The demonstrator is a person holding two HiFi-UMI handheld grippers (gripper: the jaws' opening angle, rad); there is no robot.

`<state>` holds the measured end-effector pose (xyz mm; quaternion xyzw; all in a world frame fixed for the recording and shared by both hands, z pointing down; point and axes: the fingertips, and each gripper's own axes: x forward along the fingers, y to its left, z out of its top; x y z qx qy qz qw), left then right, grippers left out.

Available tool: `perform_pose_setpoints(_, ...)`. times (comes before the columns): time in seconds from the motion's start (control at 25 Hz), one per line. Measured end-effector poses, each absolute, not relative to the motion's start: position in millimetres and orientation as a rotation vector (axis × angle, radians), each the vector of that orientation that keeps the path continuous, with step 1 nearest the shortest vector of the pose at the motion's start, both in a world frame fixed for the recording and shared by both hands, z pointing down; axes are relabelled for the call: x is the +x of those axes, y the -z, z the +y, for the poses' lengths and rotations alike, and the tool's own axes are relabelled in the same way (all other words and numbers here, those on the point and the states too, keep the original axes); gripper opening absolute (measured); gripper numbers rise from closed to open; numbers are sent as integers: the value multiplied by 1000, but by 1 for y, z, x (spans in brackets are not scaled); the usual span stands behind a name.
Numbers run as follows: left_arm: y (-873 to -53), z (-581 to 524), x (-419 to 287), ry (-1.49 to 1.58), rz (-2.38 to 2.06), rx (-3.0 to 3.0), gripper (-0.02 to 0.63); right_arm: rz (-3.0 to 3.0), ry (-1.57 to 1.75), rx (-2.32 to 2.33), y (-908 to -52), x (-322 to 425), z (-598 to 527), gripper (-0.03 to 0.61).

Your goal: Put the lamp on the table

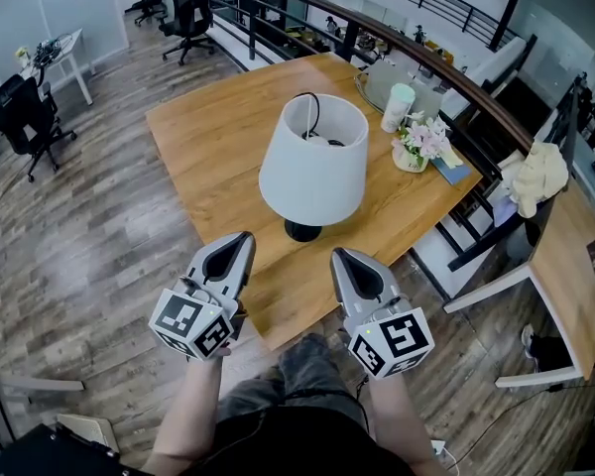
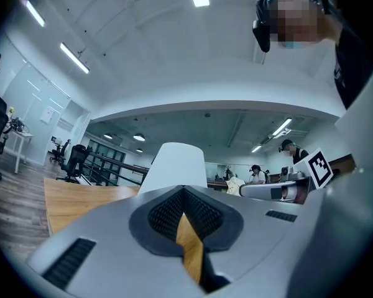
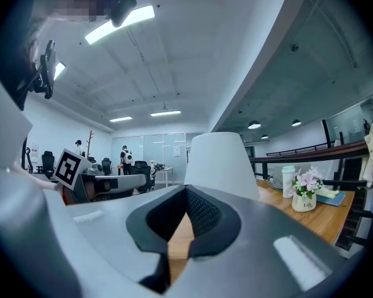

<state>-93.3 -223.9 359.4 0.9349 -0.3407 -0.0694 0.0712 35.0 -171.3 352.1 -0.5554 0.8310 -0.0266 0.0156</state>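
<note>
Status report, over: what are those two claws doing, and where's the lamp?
Left gripper and right gripper shut, empty, short of the lamp. Lamp upright on the table. Nothing between them.

Grey left gripper (image 1: 240, 238) and right gripper (image 1: 339, 256) carry black-and-white marker cubes (image 1: 190, 323).

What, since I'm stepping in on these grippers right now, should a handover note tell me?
Left gripper: shut, empty, held in front of the lamp.
Right gripper: shut, empty, alongside the left one.
Lamp: upright on the wooden table, its dark base near the front edge; neither gripper touches it.
Done: the lamp is on the table.
Left: apparently nothing; perhaps check that it stands steady.
</note>
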Motion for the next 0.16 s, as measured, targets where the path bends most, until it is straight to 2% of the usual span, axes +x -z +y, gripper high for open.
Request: perform_pose_setpoints(0.16, -358, -221, -96, 216, -1038, 2812, -3, 2590, 78, -1697, -348, 31, -169, 6)
